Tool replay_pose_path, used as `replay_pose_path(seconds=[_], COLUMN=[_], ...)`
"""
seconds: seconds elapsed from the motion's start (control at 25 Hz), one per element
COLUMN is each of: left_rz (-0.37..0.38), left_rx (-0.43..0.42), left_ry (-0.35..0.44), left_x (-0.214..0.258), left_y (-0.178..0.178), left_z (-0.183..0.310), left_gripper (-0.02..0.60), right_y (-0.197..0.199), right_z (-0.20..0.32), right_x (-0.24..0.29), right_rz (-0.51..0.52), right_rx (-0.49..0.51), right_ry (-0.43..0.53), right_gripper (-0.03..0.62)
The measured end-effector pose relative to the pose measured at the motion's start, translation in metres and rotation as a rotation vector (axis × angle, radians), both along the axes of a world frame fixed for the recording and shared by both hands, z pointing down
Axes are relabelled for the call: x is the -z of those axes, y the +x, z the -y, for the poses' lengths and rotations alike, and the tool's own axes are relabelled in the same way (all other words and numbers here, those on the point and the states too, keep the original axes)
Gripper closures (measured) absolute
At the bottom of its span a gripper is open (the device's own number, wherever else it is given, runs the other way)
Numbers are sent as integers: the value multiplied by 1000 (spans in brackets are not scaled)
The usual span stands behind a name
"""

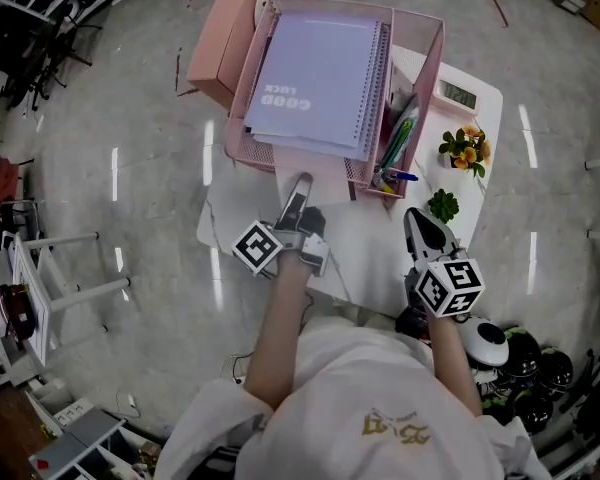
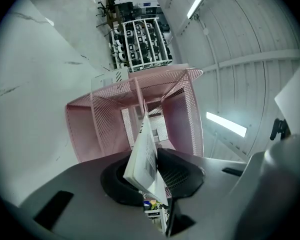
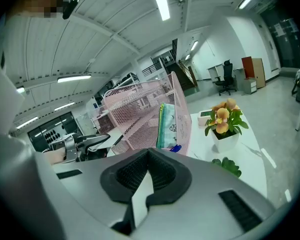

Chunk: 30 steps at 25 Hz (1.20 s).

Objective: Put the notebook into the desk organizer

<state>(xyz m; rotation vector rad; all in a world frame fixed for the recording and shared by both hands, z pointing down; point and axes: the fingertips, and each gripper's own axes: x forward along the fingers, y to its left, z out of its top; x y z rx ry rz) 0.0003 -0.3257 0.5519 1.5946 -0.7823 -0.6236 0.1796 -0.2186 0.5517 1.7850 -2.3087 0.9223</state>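
Note:
A pink mesh desk organizer (image 1: 432, 58) stands on the white table. A lavender spiral notebook (image 1: 315, 73) lies flat on its top tray. Below it a white notebook (image 1: 327, 173) sticks out of the organizer's front. My left gripper (image 1: 298, 190) is at that protruding edge. In the left gripper view the white notebook (image 2: 145, 156) stands edge-on between the jaws, which are parted around it, and the organizer (image 2: 105, 119) is straight ahead. My right gripper (image 1: 420, 220) hovers over the table's near right, shut with nothing in it (image 3: 149, 154).
Pens and a green pouch (image 1: 398, 143) fill the organizer's right compartment. A pot of orange flowers (image 1: 467, 150), a small green plant (image 1: 442, 206) and a digital clock (image 1: 458, 94) stand to the right. A pink box (image 1: 220, 43) sits behind on the left.

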Motion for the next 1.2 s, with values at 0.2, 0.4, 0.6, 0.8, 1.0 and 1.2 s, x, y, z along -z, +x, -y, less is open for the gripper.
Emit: replay_pose_path(seconds=[0.2,0.4,0.6,0.8,1.0,1.2], left_rz=[-10,-8,2,78,92,185], left_rx=[19,24,28,39,40,0], left_ry=[-10,-37,-21,-40,-35,2], left_x=[-4,-9,-8,-14,-10,-5], left_y=[-1,0,2,-5,-12,-15], left_z=[10,16,19,8,-9,-33], left_gripper=[456,445,439,392,362,367], right_y=[0,2,4,6,5,-3], right_z=[5,7,4,-4,-15,-30], right_x=[0,1,5,12,22,31], right_rz=[1,3,1,1,-3,-6], right_rx=[10,7,2,-7,-15,-15], right_ry=[0,5,15,32,54,81], right_gripper=[582,582,583,582,582,582])
